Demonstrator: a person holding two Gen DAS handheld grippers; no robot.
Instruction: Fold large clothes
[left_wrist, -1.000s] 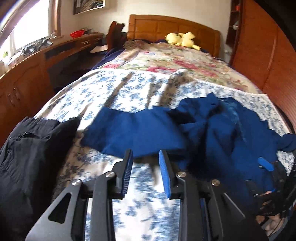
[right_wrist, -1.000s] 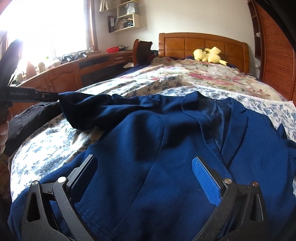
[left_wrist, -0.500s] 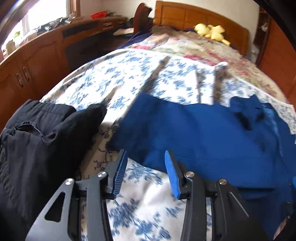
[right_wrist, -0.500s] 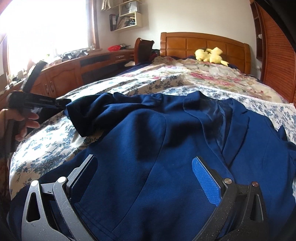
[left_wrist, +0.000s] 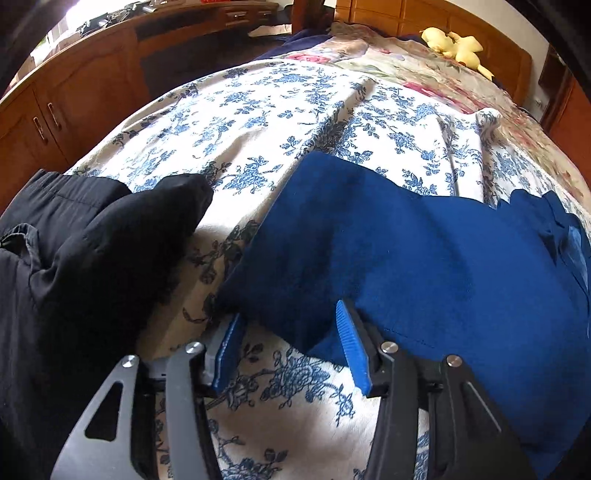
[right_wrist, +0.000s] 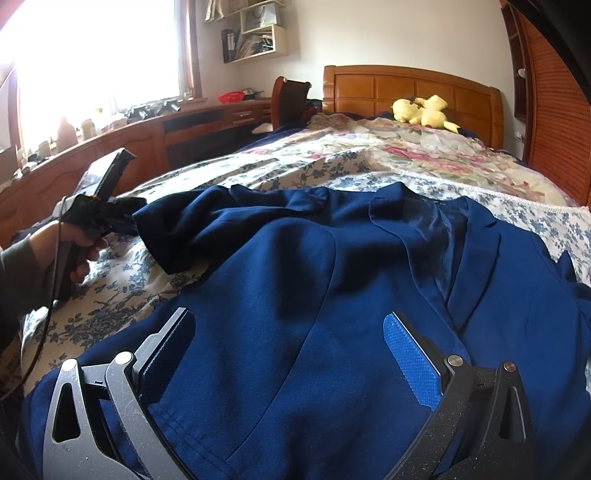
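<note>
A navy blue jacket (right_wrist: 332, 295) lies spread on the floral bedspread (left_wrist: 295, 110), collar toward the headboard. Its sleeve (left_wrist: 369, 240) stretches out to the left. My left gripper (left_wrist: 290, 349) points down at the sleeve's cuff end. Its jaws are opening, and the cuff's lower corner lies between the blue pads (left_wrist: 351, 347) without being pressed. In the right wrist view a hand (right_wrist: 74, 247) holds that gripper at the cuff. My right gripper (right_wrist: 288, 354) rests wide open over the jacket's front panel, gripping nothing.
A black garment (left_wrist: 92, 258) lies heaped at the bed's left edge, close to the cuff. A wooden desk and cabinets (right_wrist: 147, 140) run along the left wall. A yellow plush toy (right_wrist: 421, 110) sits by the headboard (right_wrist: 406, 88); a wooden wardrobe (right_wrist: 554, 129) stands on the right.
My left gripper dropped toward the bed and closed in on the sleeve's cuff end while its jaws spread wider. The right gripper and the jacket body stayed still.
</note>
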